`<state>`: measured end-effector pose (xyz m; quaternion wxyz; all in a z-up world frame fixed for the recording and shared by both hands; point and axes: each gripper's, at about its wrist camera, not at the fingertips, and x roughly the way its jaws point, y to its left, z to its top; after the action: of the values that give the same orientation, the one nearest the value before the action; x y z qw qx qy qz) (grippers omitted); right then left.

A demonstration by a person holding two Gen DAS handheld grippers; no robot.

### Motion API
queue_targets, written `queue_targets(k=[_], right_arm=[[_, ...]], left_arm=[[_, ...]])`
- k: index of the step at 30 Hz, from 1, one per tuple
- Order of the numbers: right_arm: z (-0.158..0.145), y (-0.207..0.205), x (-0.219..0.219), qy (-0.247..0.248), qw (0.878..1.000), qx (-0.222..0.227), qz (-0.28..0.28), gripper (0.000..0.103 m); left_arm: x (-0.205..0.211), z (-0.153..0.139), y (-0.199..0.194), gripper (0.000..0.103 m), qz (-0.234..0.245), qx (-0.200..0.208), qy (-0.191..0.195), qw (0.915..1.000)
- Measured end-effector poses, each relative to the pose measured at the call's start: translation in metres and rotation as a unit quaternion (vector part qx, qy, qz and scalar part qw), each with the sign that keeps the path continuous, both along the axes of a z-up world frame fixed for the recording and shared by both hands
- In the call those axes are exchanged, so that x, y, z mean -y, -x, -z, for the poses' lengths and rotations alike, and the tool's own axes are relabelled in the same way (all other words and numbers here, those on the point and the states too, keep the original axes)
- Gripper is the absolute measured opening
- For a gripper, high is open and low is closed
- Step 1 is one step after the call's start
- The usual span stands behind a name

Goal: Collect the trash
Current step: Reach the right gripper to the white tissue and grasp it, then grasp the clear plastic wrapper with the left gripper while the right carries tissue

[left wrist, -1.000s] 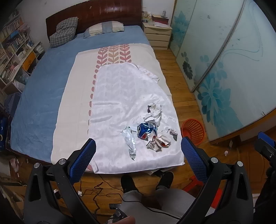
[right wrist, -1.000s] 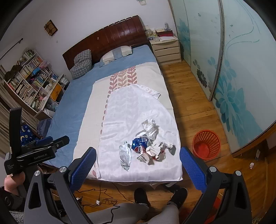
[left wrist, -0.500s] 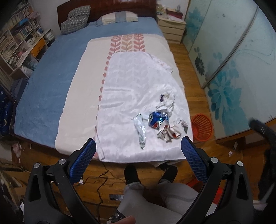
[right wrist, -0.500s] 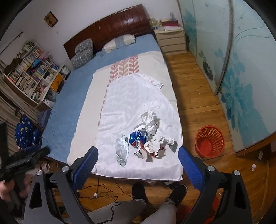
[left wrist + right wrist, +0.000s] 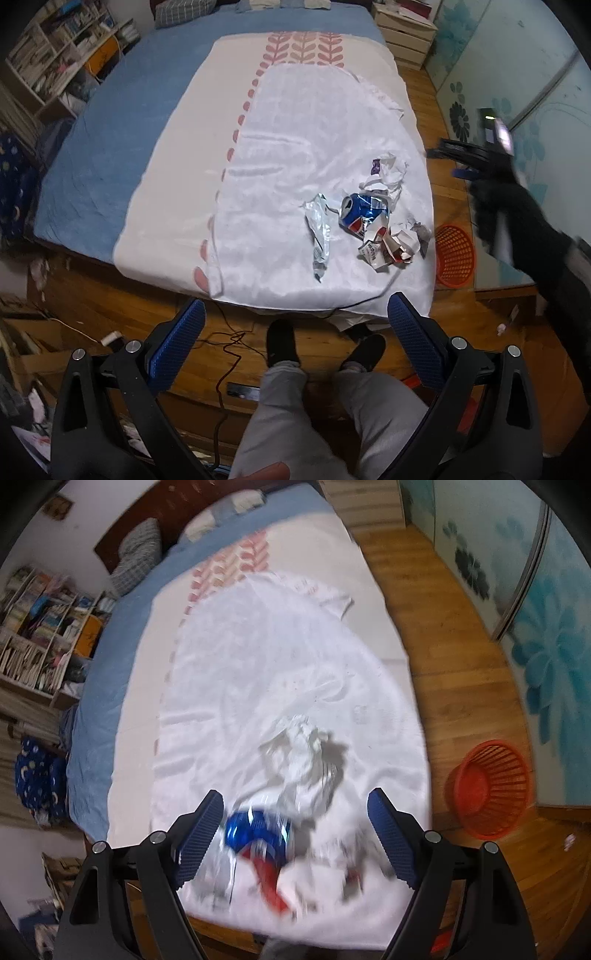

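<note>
Trash lies in a heap on the white sheet (image 5: 295, 177) near the foot of the bed: a crushed blue and red can (image 5: 360, 214), a silver wrapper (image 5: 319, 232), crumpled white paper (image 5: 391, 173) and torn red and white packaging (image 5: 388, 247). My right gripper (image 5: 295, 812) hangs low over the heap; its jaws are closing, with the blurred can (image 5: 258, 834) and the white paper (image 5: 306, 760) between them, untouched. My left gripper (image 5: 293, 321) is open above the floor at the bed's foot, empty. An orange basket (image 5: 491, 786) stands on the floor to the right.
The person's grey trouser legs and black slippers (image 5: 282, 343) stand at the bed's foot. Cables (image 5: 229, 343) trail on the wooden floor. A bookshelf (image 5: 40, 635) lines the left wall, glass sliding doors (image 5: 535, 590) the right, and a nightstand (image 5: 402, 33) is beside the headboard.
My right gripper has dropped fast toward the trash heap and its jaws have narrowed a little. My left gripper has sunk and tilted further down, toward the floor at the bed's foot.
</note>
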<state>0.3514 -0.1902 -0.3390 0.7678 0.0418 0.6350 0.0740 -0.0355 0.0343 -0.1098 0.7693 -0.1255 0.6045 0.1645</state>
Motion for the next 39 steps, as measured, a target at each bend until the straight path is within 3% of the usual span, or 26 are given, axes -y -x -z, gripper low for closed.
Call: queue_targets(k=[6, 8, 10, 11, 16, 22, 29, 32, 36, 38, 39], right_arm=[[0.102, -0.048, -0.009, 0.005, 1.000, -0.029, 0.007, 0.072], [0.125, -0.056, -0.011, 0.013, 0.999, -0.038, 0.000, 0.057], [0.143, -0.058, -0.012, 0.019, 0.999, -0.044, -0.001, 0.021], [0.146, -0.057, -0.011, 0.012, 0.999, -0.040, 0.002, 0.016], [0.119, -0.033, 0.000, -0.062, 0.998, 0.003, 0.003, 0.011], [0.055, 0.000, 0.029, -0.132, 0.989, 0.058, 0.022, 0.011], [-0.024, 0.050, 0.099, -0.163, 0.979, 0.107, 0.052, 0.011], [-0.035, 0.074, 0.126, -0.161, 0.979, 0.111, 0.058, 0.011], [-0.031, 0.102, 0.148, -0.160, 0.980, 0.101, 0.065, 0.011], [-0.025, 0.116, 0.155, -0.158, 0.981, 0.094, 0.065, 0.011], [-0.022, 0.122, 0.159, -0.159, 0.981, 0.092, 0.066, 0.011]], left_arm=[[-0.002, 0.045, -0.017, 0.098, -0.011, -0.004, 0.025, 0.9996], [-0.005, 0.056, -0.022, 0.098, -0.012, -0.001, 0.025, 0.9996], [-0.010, 0.068, -0.028, 0.098, -0.020, 0.000, 0.028, 0.9994], [-0.014, 0.077, -0.031, 0.098, -0.029, -0.001, 0.031, 0.9991], [-0.028, 0.109, -0.043, 0.098, -0.047, -0.011, 0.038, 0.9981], [-0.034, 0.140, -0.065, 0.098, -0.044, -0.019, 0.026, 0.9985], [-0.036, 0.198, -0.105, 0.098, -0.018, -0.021, 0.016, 0.9995], [-0.038, 0.239, -0.122, 0.098, -0.011, -0.037, 0.040, 0.9984], [-0.046, 0.281, -0.131, 0.098, -0.027, -0.032, 0.106, 0.9935], [-0.045, 0.294, -0.133, 0.097, -0.025, -0.045, 0.092, 0.9944], [-0.043, 0.298, -0.134, 0.088, -0.024, -0.055, 0.085, 0.9946]])
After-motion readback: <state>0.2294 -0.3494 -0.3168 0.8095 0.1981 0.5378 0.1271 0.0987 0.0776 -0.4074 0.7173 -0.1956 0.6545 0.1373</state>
